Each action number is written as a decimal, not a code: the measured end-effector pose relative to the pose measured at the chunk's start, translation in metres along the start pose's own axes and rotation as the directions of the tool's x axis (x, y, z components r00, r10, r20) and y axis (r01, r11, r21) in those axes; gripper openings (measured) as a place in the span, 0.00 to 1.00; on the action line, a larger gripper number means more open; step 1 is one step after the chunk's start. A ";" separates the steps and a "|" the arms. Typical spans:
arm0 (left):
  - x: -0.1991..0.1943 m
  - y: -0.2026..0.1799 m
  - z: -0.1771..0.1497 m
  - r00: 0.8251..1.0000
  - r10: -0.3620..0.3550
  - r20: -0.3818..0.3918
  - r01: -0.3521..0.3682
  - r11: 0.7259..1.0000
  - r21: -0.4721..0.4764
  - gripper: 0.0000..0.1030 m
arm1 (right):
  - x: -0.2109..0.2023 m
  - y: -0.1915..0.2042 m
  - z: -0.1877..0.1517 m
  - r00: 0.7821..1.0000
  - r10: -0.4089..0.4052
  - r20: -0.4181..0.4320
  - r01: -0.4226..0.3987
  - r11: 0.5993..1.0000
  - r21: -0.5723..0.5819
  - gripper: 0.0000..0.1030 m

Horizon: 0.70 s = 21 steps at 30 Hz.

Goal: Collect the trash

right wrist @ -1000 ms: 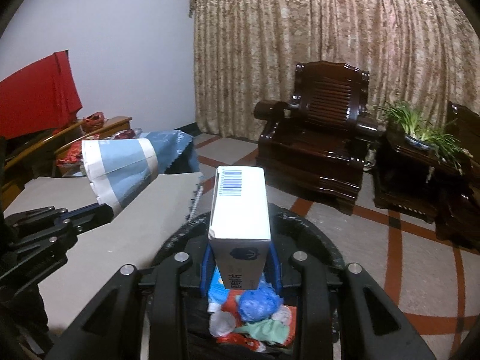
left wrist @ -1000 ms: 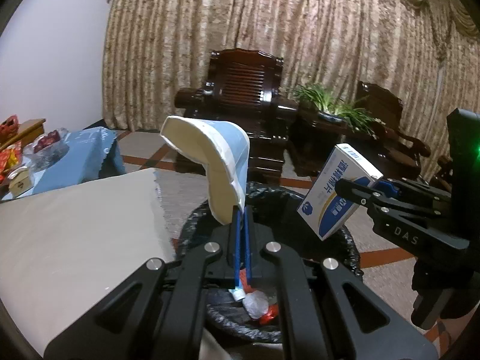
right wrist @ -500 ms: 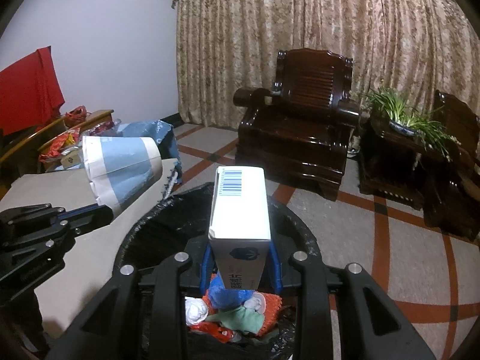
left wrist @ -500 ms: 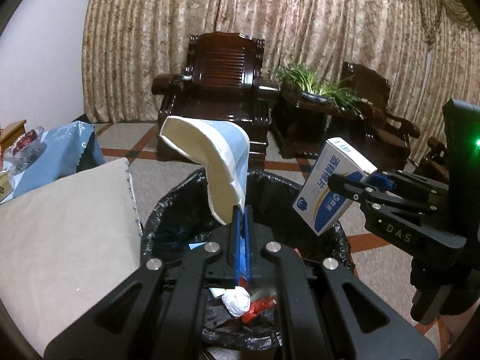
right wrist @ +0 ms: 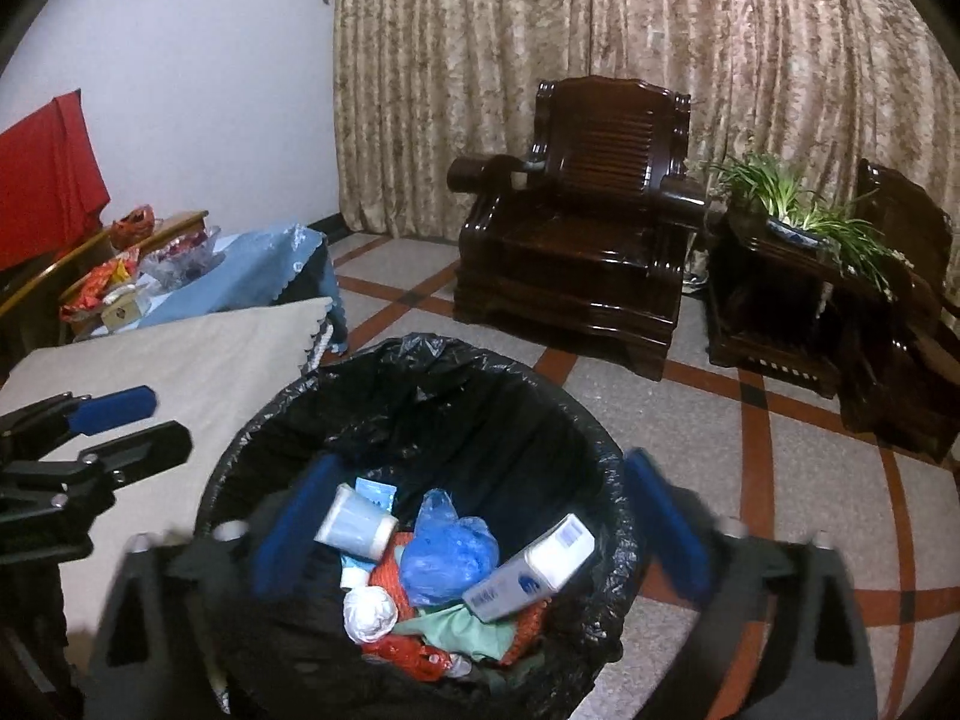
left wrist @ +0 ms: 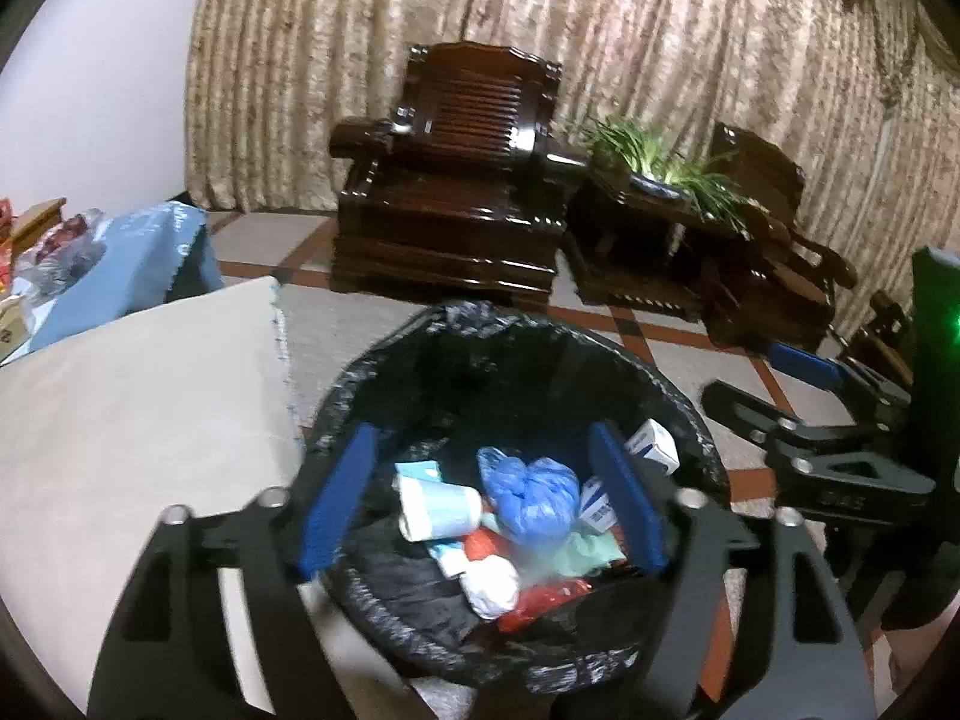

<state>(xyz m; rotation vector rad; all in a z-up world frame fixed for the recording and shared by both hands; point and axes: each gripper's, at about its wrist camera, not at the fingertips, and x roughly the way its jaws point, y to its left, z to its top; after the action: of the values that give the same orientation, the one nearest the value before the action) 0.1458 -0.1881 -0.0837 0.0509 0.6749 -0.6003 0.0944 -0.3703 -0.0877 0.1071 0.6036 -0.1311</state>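
Note:
A bin lined with a black bag [left wrist: 522,348] [right wrist: 420,372] stands on the floor below both grippers. In it lie a blue-and-white paper cup [left wrist: 438,507] [right wrist: 357,525], a white-and-blue carton [right wrist: 531,567] [left wrist: 651,450], a blue plastic bag [left wrist: 531,495] [right wrist: 447,552], a white wad [left wrist: 492,585] and red scraps. My left gripper [left wrist: 480,504] is open and empty above the bin; it shows at the left of the right wrist view [right wrist: 129,429]. My right gripper [right wrist: 474,534] is open and empty above the bin; it shows at the right of the left wrist view [left wrist: 774,387].
A table with a beige cloth [left wrist: 132,414] [right wrist: 180,360] stands left of the bin. Behind it is a blue-covered table [right wrist: 252,276] with snacks. Dark wooden armchairs [right wrist: 588,216] and a plant stand [right wrist: 798,264] stand along the curtain. The floor is tiled.
Both grippers have opened. The paper cup has dropped from the left gripper and the carton from the right gripper; both now lie in the bin.

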 end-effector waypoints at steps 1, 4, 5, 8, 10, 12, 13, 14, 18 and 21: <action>-0.004 0.002 0.000 1.000 0.007 0.004 -0.007 1.000 -0.002 0.81 | -0.002 0.000 0.000 1.000 0.008 -0.004 -0.008 1.000 0.005 0.94; -0.016 0.008 0.003 0.999 0.032 0.017 -0.031 0.999 -0.013 0.88 | -0.008 0.003 0.002 1.000 0.020 -0.012 -0.020 1.000 0.018 0.94; -0.020 0.008 0.004 0.999 0.036 0.019 -0.036 0.999 -0.014 0.88 | -0.010 0.003 0.004 1.000 0.025 -0.012 -0.025 0.999 0.022 0.94; -0.032 0.014 0.002 0.998 0.056 0.018 -0.056 0.998 -0.024 0.91 | -0.017 0.009 0.005 0.999 0.041 -0.015 -0.040 0.999 0.026 0.94; -0.040 0.016 0.000 0.998 0.062 0.019 -0.061 0.998 -0.026 0.91 | -0.022 0.014 0.006 0.999 0.048 -0.015 -0.048 0.999 0.023 0.94; -0.047 0.017 -0.003 0.997 0.074 0.019 -0.073 0.997 -0.026 0.92 | -0.027 0.019 0.006 0.998 0.056 -0.016 -0.056 0.998 0.018 0.94; -0.051 0.017 -0.003 0.997 0.080 0.019 -0.079 0.997 -0.026 0.92 | -0.030 0.022 0.007 0.998 0.059 -0.017 -0.059 0.998 0.015 0.94; -0.054 0.018 -0.004 0.996 0.085 0.018 -0.084 0.996 -0.028 0.92 | -0.032 0.025 0.006 0.998 0.062 -0.017 -0.062 0.998 0.013 0.94; -0.070 0.021 -0.007 0.995 0.101 0.017 -0.100 0.994 -0.046 0.93 | -0.047 0.040 0.006 0.997 0.080 -0.016 -0.080 0.997 0.001 0.94; -0.081 0.019 -0.008 0.994 0.105 0.022 -0.104 0.993 -0.050 0.93 | -0.060 0.049 0.008 0.996 0.090 -0.006 -0.090 0.996 -0.010 0.94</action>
<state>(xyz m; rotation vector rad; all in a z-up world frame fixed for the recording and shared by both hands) 0.1011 -0.1299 -0.0442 0.0332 0.6587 -0.4826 0.0575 -0.3178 -0.0439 0.1250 0.6043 -0.0402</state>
